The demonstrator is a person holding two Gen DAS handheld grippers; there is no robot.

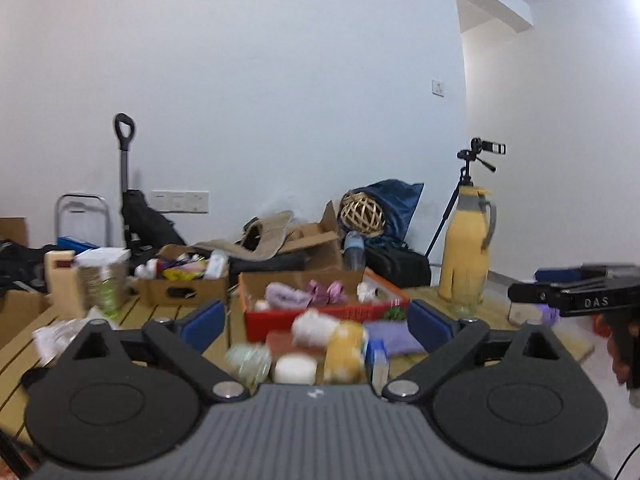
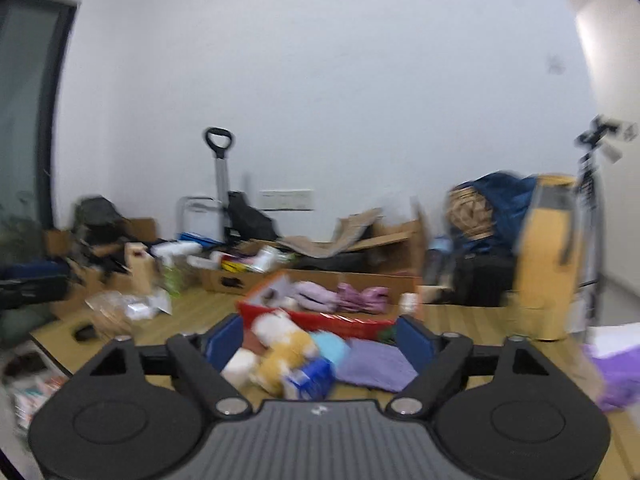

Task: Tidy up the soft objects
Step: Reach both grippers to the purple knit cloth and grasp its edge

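Observation:
Both views are blurred. My left gripper (image 1: 314, 320) is open above the wooden table, with nothing between its blue pads. In front of it lie a white and yellow plush toy (image 1: 336, 340), a purple cloth (image 1: 394, 338), a white roll (image 1: 295, 368) and a blue-white pack (image 1: 378, 358). Behind them stands a red box (image 1: 320, 316) that holds a lavender towel (image 1: 282, 295) and pink cloth (image 1: 326, 292). My right gripper (image 2: 320, 340) is also open and empty, facing the same plush toy (image 2: 284, 340), purple cloth (image 2: 376, 362) and red box (image 2: 340, 322).
A tall yellow jug (image 1: 466, 256) stands on the table at the right. A cardboard box of small items (image 1: 184, 284) sits at the back left, beside a jar (image 1: 102, 284). Another purple cloth (image 2: 616, 380) lies at the far right. A camera on a tripod (image 1: 482, 152) stands behind the table.

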